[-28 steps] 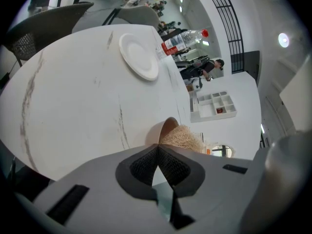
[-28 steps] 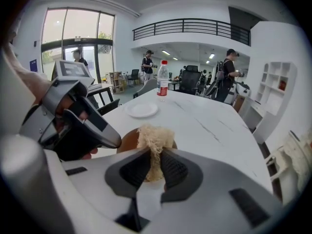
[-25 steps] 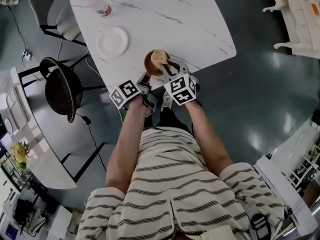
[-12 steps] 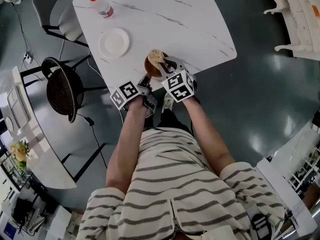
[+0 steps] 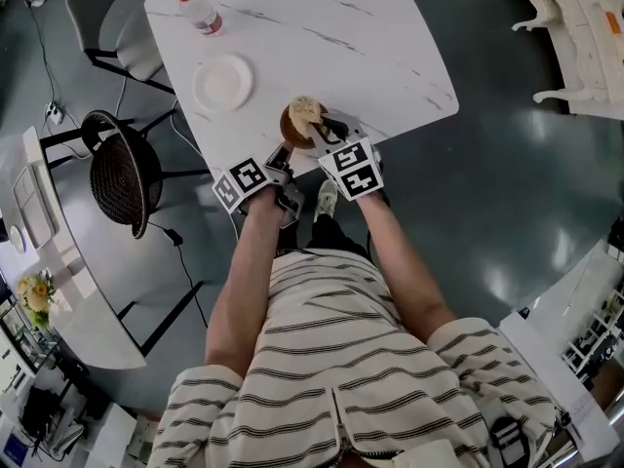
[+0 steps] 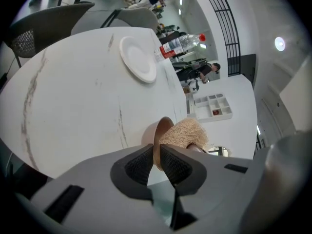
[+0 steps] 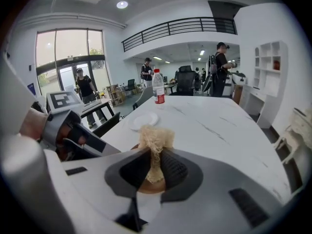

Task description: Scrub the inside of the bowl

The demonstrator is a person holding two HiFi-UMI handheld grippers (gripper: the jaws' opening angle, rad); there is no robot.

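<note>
A small brown bowl [image 5: 292, 128] stands near the front edge of the white marble table [image 5: 331, 27]. My left gripper [image 5: 280, 156] is shut on the bowl's near rim; in the left gripper view the rim [image 6: 158, 140] runs between the two pads. My right gripper [image 5: 330, 128] is shut on a tan loofah scrubber [image 5: 306, 111] that sits in the bowl. In the right gripper view the loofah [image 7: 155, 139] rises between the jaws, with the bowl [image 7: 151, 187] under it. Most of the bowl's inside is hidden by the loofah.
A white plate [image 5: 223, 83] lies left of the bowl and a red-capped water bottle [image 5: 198, 10] stands at the far left corner. A dark wicker chair [image 5: 122, 174] stands left of the table. People stand far off in the room [image 7: 219, 67].
The loofah has shifted slightly inside the bowl with my right gripper. My left gripper keeps its hold on the rim.
</note>
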